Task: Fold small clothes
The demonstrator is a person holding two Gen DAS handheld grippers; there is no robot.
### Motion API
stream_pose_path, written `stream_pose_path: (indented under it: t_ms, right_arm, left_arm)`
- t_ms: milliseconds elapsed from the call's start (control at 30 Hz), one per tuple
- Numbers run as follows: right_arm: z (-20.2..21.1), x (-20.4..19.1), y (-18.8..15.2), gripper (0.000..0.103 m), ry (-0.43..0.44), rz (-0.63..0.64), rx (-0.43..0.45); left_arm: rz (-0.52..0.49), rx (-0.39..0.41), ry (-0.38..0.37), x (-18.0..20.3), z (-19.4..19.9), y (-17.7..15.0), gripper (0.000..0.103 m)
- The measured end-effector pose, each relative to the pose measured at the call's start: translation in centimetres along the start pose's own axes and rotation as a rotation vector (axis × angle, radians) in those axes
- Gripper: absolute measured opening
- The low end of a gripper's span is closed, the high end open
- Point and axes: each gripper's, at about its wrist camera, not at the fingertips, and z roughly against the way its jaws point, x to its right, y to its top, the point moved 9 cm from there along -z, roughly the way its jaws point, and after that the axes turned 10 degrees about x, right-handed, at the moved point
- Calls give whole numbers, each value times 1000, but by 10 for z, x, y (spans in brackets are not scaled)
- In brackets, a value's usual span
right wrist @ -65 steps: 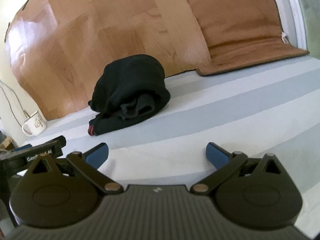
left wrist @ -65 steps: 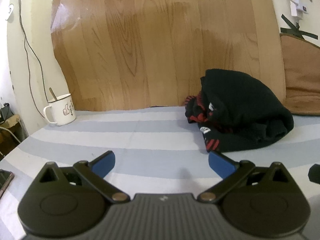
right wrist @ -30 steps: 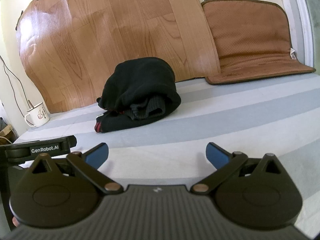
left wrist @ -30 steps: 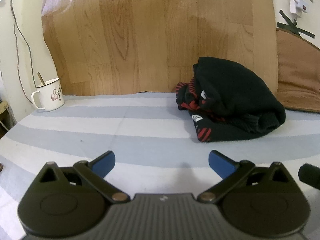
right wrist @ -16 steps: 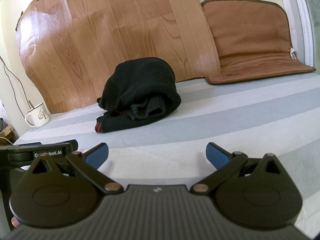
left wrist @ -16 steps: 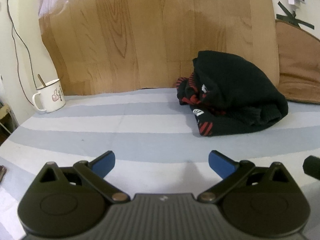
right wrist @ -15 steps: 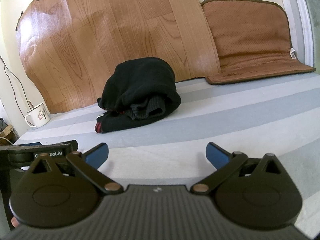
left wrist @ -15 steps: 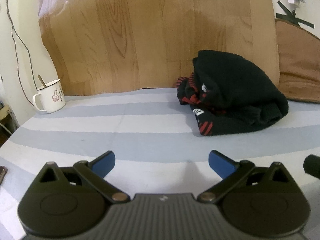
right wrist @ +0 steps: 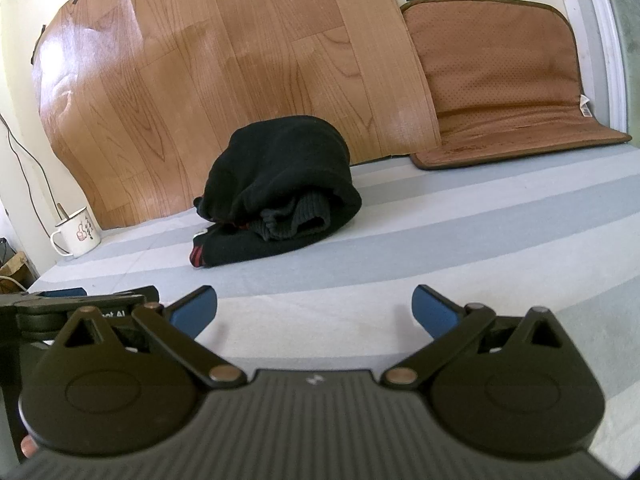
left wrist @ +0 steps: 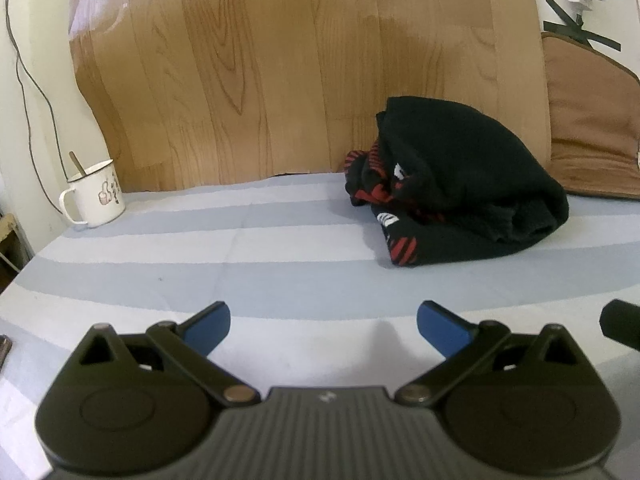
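Left tool [left wrist: 323, 322] held its blue-tipped jaws spread wide, gripping nothing, low over the grey-and-white striped cloth on the counter [left wrist: 248, 256]. Right tool [right wrist: 315, 312] likewise wide and empty. The bundled black garment with red-striped trim [left wrist: 452, 184] lay well apart from both, near the leaning wood-grain vinyl sheet [left wrist: 280, 68]. A white enamel mug with a thumbs-up print [left wrist: 94, 196] stood at far left. Partial lettering "ot.AI" was readable on the left tool's body in the right wrist view; white garment markings illegible.
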Motion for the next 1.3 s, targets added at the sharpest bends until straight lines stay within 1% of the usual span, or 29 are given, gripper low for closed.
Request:
stream_pose_path:
  t_ms: [167,1300]
  right_arm:
    - [0,0,0,103,0,-1,1]
    - [1,1,0,103,0,-13,2]
  left_arm:
    - [2,-24,-6,1,-2,-2,103]
    - [-13,-42,-8,2,-3,-6,103]
